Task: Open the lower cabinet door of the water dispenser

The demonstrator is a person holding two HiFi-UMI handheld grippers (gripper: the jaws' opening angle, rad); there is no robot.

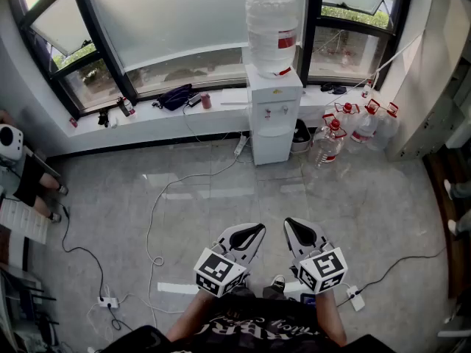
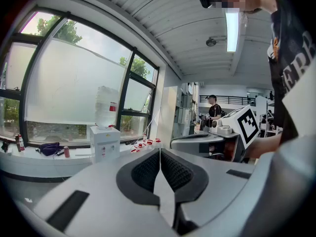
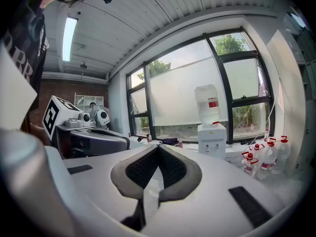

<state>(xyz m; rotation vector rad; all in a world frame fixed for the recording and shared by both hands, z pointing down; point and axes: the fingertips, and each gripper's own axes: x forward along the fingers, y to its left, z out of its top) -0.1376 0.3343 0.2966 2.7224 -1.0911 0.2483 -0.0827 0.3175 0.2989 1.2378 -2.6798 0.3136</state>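
The white water dispenser stands against the window wall with a large clear bottle on top. Its lower cabinet door looks closed. The dispenser also shows far off in the left gripper view and in the right gripper view. My left gripper and right gripper are held side by side near my body, well short of the dispenser and pointing toward it. Both have their jaws pressed together with nothing between them.
Several red-capped water jugs stand right of the dispenser. Cables run across the grey floor to a power strip on the left and another on the right. A dark bag lies on the sill. A seated person's legs are at far left.
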